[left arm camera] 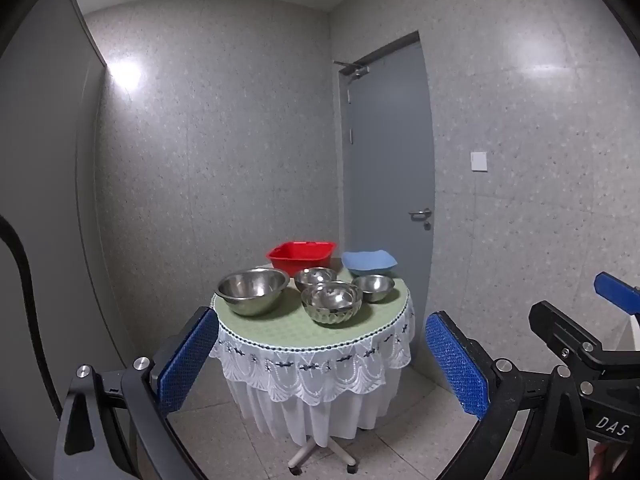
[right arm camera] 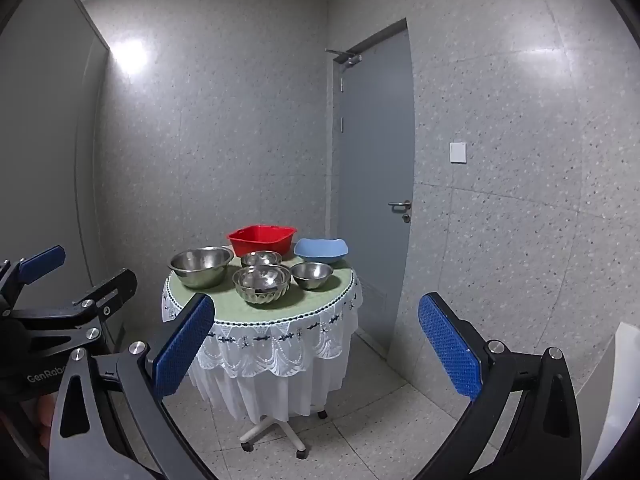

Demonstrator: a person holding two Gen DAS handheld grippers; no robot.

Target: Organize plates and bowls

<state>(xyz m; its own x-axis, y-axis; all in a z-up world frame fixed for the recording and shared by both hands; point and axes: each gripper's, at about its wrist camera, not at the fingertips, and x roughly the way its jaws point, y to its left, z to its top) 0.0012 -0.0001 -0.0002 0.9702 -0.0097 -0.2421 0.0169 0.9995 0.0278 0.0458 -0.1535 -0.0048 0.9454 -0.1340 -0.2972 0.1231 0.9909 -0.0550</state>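
A: Entry, bowls first. Where do they sit?

B: All on the round table (left arm camera: pixel 280 332), on its green top. Nearest the front edge is a stack of nested steel bowls (left arm camera: pixel 332 304), the bottom one with a fluted wall. At its 10 o'clock stands the large steel bowl (left arm camera: pixel 253 291), apart from it. At 12 o'clock, just behind the stack, a small steel bowl (left arm camera: pixel 315 277). At 2 o'clock, another small steel bowl (left arm camera: pixel 373 287).

A: Back row?

B: A red square plastic basin (left arm camera: pixel 301 255) at 12 o'clock on the table top, and a light blue wavy-rimmed dish (left arm camera: pixel 369 262) at 1 to 2 o'clock, close to the table edge. Both upright and open side up.

A: Grippers?

B: Left gripper (left arm camera: pixel 320 364): jaws spread wide, nothing between the blue pads, well short of the table. Right gripper (right arm camera: pixel 316 348): same, jaws fully apart and empty, also well back. In the left view the right gripper shows at 4 o'clock; in the right view the left one shows at 8 o'clock.

A: Surroundings?

B: White lace tablecloth (left arm camera: pixel 312 368) hanging over a wheeled pedestal base (left arm camera: pixel 320 456). Grey door (left arm camera: pixel 388 184) at the table's 2 o'clock, lever handle (left arm camera: pixel 420 214) on it, white wall switch (left arm camera: pixel 479 161) further right. Speckled wall panels, speckled tile floor.
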